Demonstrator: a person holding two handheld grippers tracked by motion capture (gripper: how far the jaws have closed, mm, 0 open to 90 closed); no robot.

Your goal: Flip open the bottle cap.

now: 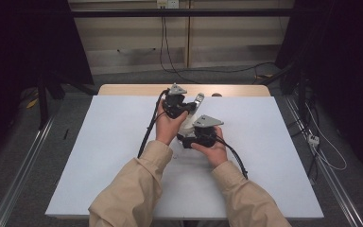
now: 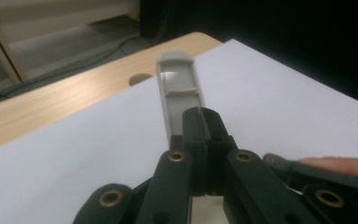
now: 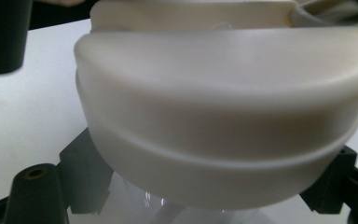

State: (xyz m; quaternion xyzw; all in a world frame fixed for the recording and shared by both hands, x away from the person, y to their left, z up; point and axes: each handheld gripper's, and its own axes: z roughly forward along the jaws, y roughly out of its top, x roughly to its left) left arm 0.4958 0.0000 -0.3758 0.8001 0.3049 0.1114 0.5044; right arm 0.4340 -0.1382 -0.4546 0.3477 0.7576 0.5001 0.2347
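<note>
Cream lidded container (image 3: 223, 116) clamped in right gripper (image 1: 189, 137); left gripper (image 2: 200, 122) clenched on its grey handle (image 2: 181, 88).

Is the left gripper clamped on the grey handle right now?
Yes: in the left gripper view the left gripper has its black jaws pressed together on the lower end of the grey handle, which sticks up beyond them.

The high view looks forward and down on the whole counter (image 1: 123, 156) from above the person's side. The left gripper view looks along its tongs (image 2: 200, 122) across the same counter, low and near. The right gripper view sits very close to a cream lid (image 3: 223, 112).
</note>
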